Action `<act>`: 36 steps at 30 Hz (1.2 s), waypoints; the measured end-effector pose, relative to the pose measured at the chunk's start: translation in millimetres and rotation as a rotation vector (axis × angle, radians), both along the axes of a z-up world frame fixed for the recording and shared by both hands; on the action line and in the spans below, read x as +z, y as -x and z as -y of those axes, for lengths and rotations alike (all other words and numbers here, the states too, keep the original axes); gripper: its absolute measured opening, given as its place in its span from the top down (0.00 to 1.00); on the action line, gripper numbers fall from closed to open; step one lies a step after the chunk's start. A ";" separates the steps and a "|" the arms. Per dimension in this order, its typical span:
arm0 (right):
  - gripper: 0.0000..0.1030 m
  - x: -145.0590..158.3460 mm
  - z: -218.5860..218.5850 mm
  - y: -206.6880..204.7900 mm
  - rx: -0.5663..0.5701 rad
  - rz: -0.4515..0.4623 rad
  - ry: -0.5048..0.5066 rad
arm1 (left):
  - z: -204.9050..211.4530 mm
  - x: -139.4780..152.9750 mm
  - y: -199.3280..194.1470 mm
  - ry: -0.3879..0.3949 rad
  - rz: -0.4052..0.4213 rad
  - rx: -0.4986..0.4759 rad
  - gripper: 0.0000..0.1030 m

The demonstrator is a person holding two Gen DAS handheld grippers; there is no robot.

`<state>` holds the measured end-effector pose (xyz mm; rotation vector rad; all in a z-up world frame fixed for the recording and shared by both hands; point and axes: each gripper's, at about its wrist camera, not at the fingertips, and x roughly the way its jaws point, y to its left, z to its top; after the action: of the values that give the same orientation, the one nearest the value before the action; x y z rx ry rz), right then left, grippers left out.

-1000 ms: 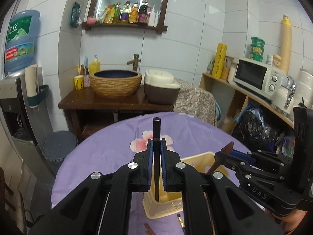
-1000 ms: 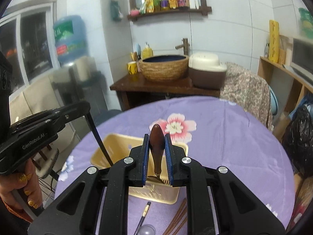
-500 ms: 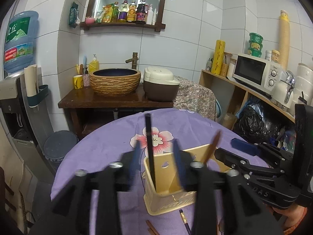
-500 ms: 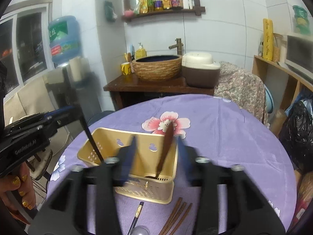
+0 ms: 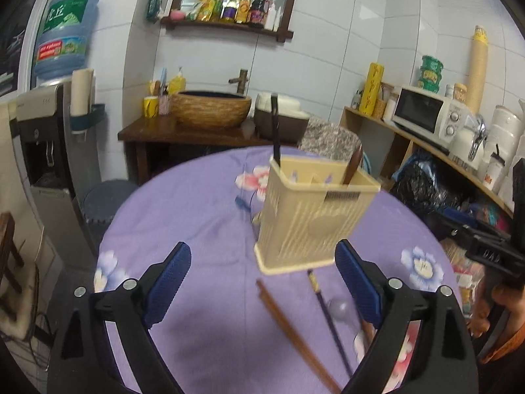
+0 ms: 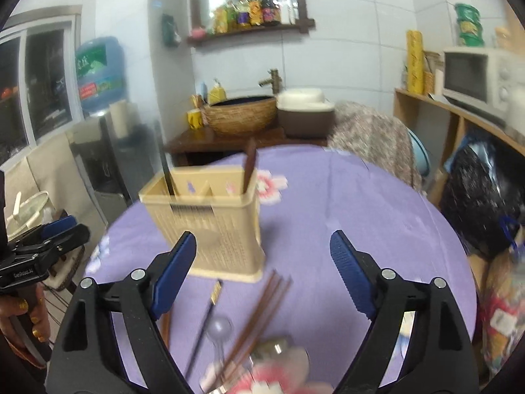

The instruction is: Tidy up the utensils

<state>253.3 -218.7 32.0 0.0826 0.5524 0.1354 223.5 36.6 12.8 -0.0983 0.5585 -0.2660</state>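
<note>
A beige utensil holder [image 5: 311, 216] stands on the purple-clothed tabletop [image 5: 197, 216], divided into compartments. A black chopstick [image 5: 275, 131] stands upright in its left compartment, and a brown-handled utensil [image 5: 352, 164] leans in the right one; its working end is hidden inside. Both the left tongs [image 5: 262, 275] and the right tongs [image 6: 262, 262] are spread wide and grip nothing. In front of the holder lie brown chopsticks [image 6: 262, 308], a dark chopstick [image 6: 205, 321] and a small spoon [image 6: 220, 326], blurred and partly cut off by the tongs' frames.
</note>
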 end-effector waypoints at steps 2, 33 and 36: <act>0.19 -13.5 6.7 6.4 -0.028 -0.031 0.016 | 0.5 -12.5 6.0 -0.028 -0.021 0.002 0.14; 0.97 -118.7 -4.4 24.4 0.028 -0.369 -0.307 | 16.3 -76.3 41.7 -0.012 -0.176 -0.026 0.14; 0.97 -106.6 7.9 28.7 0.008 -0.341 -0.227 | 16.9 -77.3 41.5 -0.007 -0.183 -0.031 0.14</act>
<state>224.6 -226.5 -74.7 0.3291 0.8765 0.1934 182.0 19.7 -64.6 -0.1082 0.7429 -0.2874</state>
